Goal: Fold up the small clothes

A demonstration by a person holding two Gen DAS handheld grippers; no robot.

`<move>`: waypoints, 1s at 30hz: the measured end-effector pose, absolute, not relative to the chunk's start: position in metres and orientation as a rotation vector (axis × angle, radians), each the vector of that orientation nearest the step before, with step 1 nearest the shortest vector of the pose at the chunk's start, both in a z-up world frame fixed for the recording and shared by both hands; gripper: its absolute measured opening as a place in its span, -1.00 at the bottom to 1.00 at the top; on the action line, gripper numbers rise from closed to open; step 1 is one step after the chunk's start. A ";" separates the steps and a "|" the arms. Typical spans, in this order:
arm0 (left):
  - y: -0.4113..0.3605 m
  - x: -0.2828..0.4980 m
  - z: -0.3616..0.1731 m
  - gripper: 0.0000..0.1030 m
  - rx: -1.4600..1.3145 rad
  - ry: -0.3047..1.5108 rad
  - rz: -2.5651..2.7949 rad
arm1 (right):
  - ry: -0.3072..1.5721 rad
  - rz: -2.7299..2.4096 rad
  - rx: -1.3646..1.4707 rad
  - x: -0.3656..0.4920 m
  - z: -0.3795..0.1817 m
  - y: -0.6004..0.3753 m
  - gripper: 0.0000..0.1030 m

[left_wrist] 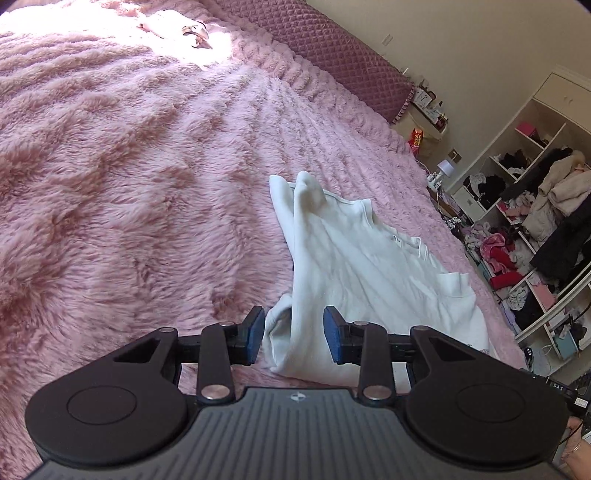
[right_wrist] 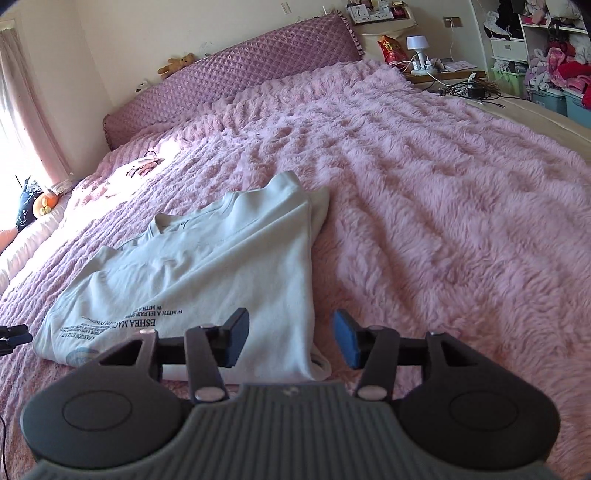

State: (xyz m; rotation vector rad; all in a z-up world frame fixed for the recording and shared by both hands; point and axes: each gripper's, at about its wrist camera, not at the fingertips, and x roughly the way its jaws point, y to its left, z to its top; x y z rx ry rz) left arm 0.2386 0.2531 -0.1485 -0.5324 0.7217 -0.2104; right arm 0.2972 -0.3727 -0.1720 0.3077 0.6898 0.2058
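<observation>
- White shirt (left_wrist: 369,266) lies partly folded on the pink fluffy blanket (left_wrist: 129,184), filling the lower centre and right of the left wrist view.
- One long side of it is turned over in a loose raised fold; the far end stands up in a soft peak at mid-frame.
- In the right wrist view the same shirt (right_wrist: 207,266) sits at lower left and centre, neckline toward the upper left, black printed text (right_wrist: 122,325) near its lower edge and reading upside down.
- Its right edge runs almost straight down the frame, with a bit of doubled cloth showing at the bottom corner.
- Left gripper (left_wrist: 294,338) has its blue pads apart; the near end of the shirt shows in the gap behind them, and the pads do not press on it.
- Right gripper (right_wrist: 291,341) also stands with its pads apart; the shirt's right edge shows between them, unclamped. The left pad overlaps the cloth in the frame, the right pad overlaps bare blanket.
- A purple quilted headboard (right_wrist: 240,77) runs across the top of the right wrist view, with a small teddy bear (right_wrist: 177,62) on top of it.
- Open shelves (left_wrist: 535,221) crammed with clothes fill the right edge of the left wrist view.
- A small lamp (right_wrist: 415,44) and a red packet (right_wrist: 391,50) sit at upper right, beside the bed.
- Sunlight washes out the blanket at the upper left of the left wrist view, where a small crumpled item (left_wrist: 184,27) lies.
</observation>
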 end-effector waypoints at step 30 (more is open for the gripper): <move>0.217 0.252 -0.165 -0.94 -0.336 0.869 -0.155 | 0.722 0.155 0.243 0.301 -0.178 -0.356 -1.00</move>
